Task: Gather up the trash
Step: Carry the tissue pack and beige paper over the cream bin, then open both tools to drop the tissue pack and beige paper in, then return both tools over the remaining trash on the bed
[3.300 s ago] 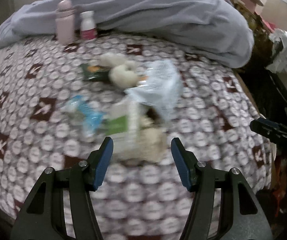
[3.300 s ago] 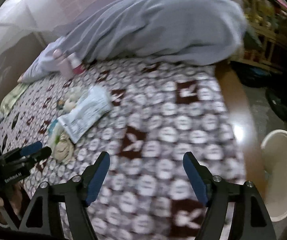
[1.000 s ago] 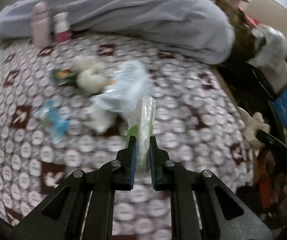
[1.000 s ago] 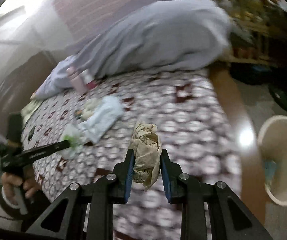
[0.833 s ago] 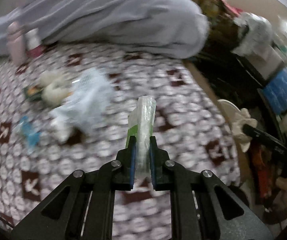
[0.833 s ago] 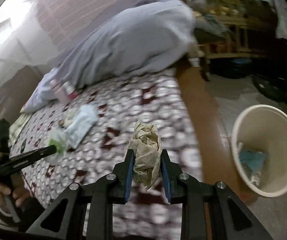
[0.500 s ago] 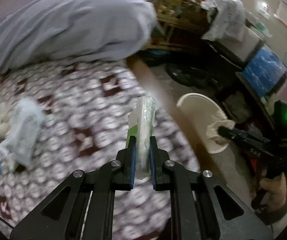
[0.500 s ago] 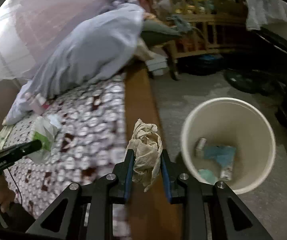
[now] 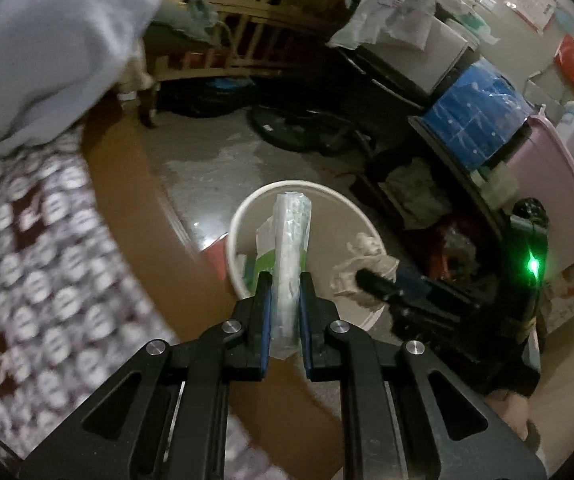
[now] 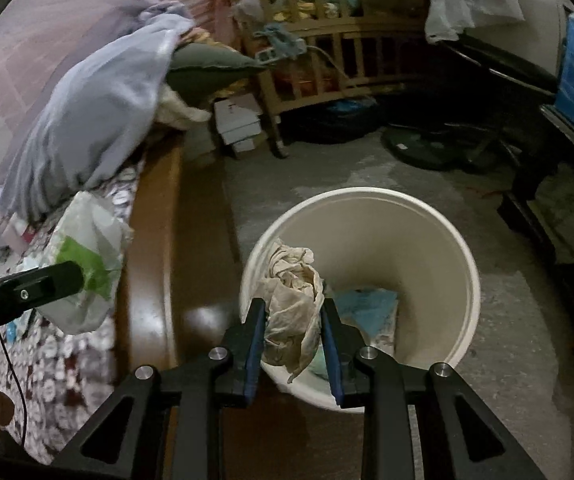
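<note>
The left gripper (image 9: 285, 316) had its blue-padded fingers (image 9: 265, 320) pinched tight on a crinkled clear plastic wrapper with a green patch (image 9: 289, 256), which stood upright out of the grip as a flattened, glossy strip; from the right wrist view the same wrapper (image 10: 83, 264) showed as a broad, wrinkled film bag held above the edge of the bed. The right gripper (image 10: 293, 340) had its fingers (image 10: 256, 344) closed on a crumpled beige paper wad (image 10: 293, 308), soft and creased, with a loose corner hanging below the pads; it hung over the near rim of a round cream plastic bucket (image 10: 467, 264) that stood on the mottled grey concrete floor (image 10: 507, 344). In the left wrist view the wrapper lay in front of the bucket (image 9: 239, 224), and the wad (image 9: 361, 264) showed at the bucket's right rim. Inside the bucket lay a light blue packet (image 10: 367, 304) among other pale scraps, too dim to tell apart. The bed had a smooth, glossy brown wooden side rail (image 10: 155, 240) just beside the bucket, a brown-and-white patterned blanket (image 9: 27, 264), and a rumpled grey-lilac quilt (image 10: 95, 112) heaped at its far end. A slatted wooden crib (image 10: 327, 40) stood beyond the floor.
</note>
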`<state>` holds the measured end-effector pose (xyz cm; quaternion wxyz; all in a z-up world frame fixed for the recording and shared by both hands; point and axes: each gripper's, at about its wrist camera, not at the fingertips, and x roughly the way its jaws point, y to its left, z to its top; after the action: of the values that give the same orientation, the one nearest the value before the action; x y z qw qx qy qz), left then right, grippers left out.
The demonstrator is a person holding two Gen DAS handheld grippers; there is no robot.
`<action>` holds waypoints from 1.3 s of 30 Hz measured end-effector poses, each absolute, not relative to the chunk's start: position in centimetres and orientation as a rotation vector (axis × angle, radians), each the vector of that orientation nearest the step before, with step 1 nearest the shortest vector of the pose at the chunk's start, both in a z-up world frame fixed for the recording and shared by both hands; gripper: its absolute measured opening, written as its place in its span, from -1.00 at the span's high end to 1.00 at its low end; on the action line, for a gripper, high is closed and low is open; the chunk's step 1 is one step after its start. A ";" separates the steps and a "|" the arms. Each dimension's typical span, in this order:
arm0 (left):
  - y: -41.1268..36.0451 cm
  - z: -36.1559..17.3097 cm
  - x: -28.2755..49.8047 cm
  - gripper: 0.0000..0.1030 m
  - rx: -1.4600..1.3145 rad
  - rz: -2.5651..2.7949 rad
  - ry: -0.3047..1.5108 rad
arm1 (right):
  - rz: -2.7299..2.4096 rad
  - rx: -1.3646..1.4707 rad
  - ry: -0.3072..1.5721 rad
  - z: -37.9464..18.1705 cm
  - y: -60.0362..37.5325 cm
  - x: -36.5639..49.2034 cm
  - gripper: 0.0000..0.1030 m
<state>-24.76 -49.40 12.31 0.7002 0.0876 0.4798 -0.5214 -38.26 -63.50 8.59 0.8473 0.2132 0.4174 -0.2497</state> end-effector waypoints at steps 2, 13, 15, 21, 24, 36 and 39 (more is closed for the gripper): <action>-51.0 12.1 -24.8 0.77 0.166 -1.199 1.079 | -0.561 0.439 0.877 8.5 -64.2 -38.3 0.33; -49.7 11.0 -23.1 -0.01 0.173 -1.081 1.072 | -0.606 0.459 0.878 7.7 -64.8 -38.9 -0.31; -47.9 11.1 -22.6 -0.01 0.193 -1.032 1.039 | -0.597 0.454 0.874 7.7 -64.0 -38.8 -0.31; -43.0 10.8 -21.6 -0.01 0.235 -0.890 0.990 | -0.554 0.427 0.870 8.0 -60.9 -37.4 -0.31; -40.7 10.8 -21.1 -0.01 0.245 -0.832 0.968 | -0.529 0.416 0.865 8.4 -59.3 -36.5 -0.31; -32.7 11.6 -19.1 -0.02 0.246 -0.665 0.909 | -0.418 0.347 0.868 9.8 -52.1 -31.4 -0.31; -30.8 11.8 -18.7 -0.02 0.250 -0.624 0.894 | -0.386 0.329 0.876 10.1 -50.3 -30.1 -0.32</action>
<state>-18.73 -30.83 11.84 0.8476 0.1185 0.4242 -0.2960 -30.06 -50.29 10.10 0.8747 0.1577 0.4193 -0.1847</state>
